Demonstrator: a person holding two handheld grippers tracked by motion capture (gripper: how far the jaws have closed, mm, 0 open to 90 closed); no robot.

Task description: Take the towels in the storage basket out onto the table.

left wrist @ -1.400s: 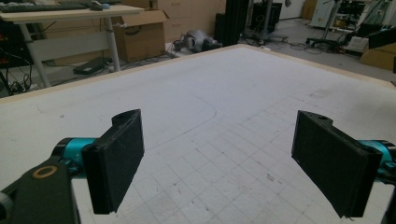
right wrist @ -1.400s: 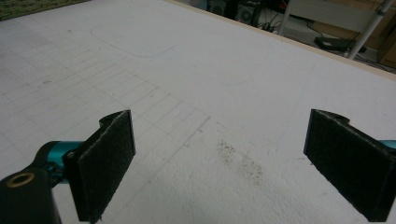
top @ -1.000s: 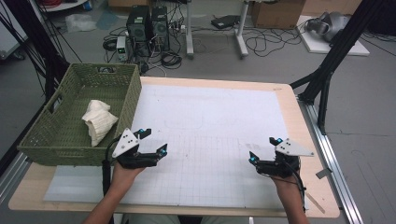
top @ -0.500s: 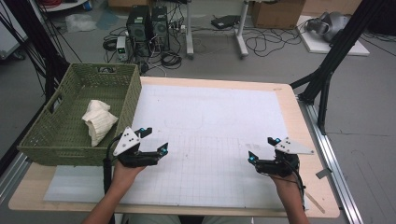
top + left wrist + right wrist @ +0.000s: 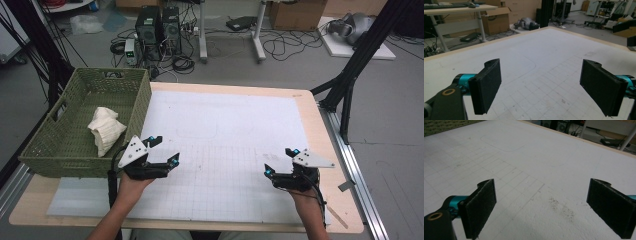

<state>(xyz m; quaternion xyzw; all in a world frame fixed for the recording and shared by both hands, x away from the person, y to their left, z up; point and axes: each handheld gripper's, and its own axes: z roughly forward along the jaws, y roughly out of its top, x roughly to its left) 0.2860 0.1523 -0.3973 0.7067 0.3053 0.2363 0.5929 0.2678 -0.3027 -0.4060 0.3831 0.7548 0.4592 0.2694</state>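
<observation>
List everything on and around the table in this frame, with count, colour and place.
basket: 1, green woven, table's left edge
cloth: 1, cream, crumpled inside the basket
mat: 1, white, gridded, covering the tabletop
table: 1, light wood
computer towers: 2, black, floor behind the table
cardboard box: 1, brown, floor at the back
left tool: 1, black, open, beside the basket
right tool: 1, black, open, over the mat's right part
</observation>
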